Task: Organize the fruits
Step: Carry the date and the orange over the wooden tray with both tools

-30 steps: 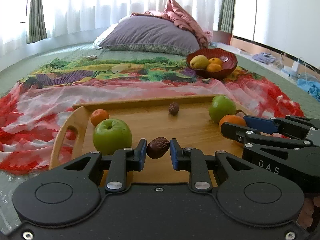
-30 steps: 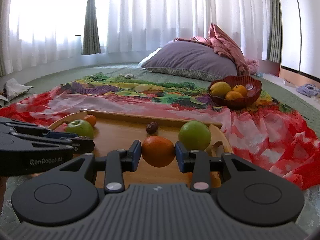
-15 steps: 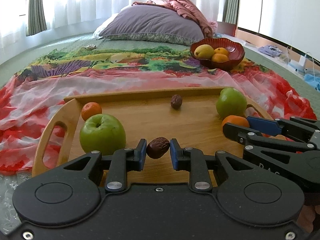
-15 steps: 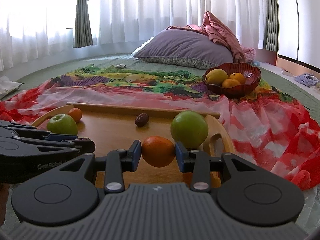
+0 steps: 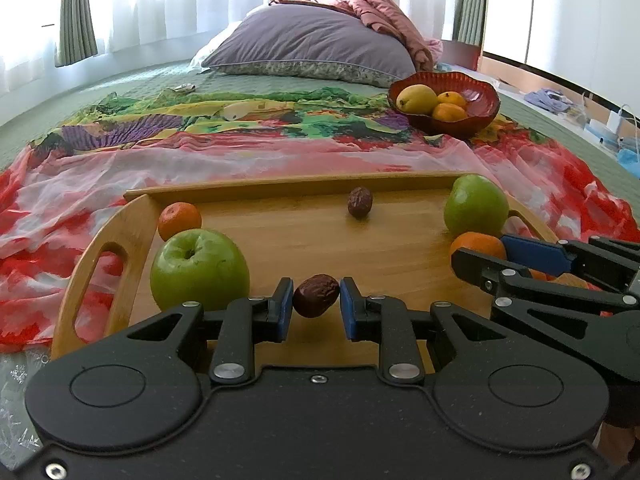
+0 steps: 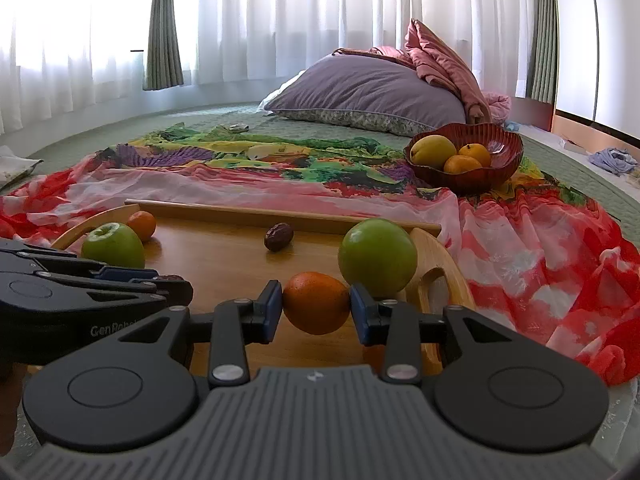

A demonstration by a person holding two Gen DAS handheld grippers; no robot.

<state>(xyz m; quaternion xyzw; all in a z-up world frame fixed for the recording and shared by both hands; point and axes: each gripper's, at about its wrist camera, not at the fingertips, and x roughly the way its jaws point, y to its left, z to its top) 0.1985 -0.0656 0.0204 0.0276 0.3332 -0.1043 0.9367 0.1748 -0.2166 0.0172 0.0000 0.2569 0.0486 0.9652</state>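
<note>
My left gripper [image 5: 315, 307] is shut on a brown date [image 5: 316, 295] above the near edge of the wooden tray [image 5: 304, 240]. My right gripper [image 6: 316, 307] is shut on an orange [image 6: 316, 302] over the tray's right side; it also shows in the left wrist view [image 5: 476, 245]. On the tray lie a green apple [image 5: 199, 269] and a small orange [image 5: 179, 221] at left, a second date [image 5: 359, 201] at the back, and a green apple [image 5: 475, 205] at right. A red bowl [image 5: 480, 100] with yellow and orange fruits stands beyond.
The tray rests on a red and multicoloured cloth [image 5: 240, 152] spread over a green mat. A purple pillow [image 5: 312, 44] and pink blanket lie at the back before white curtains. Clutter sits at the far right [image 5: 600, 124].
Both grippers have moved forward and up a little with their fruit; the tray and bowl look nearer and lower in both views. Both grips are unchanged.
</note>
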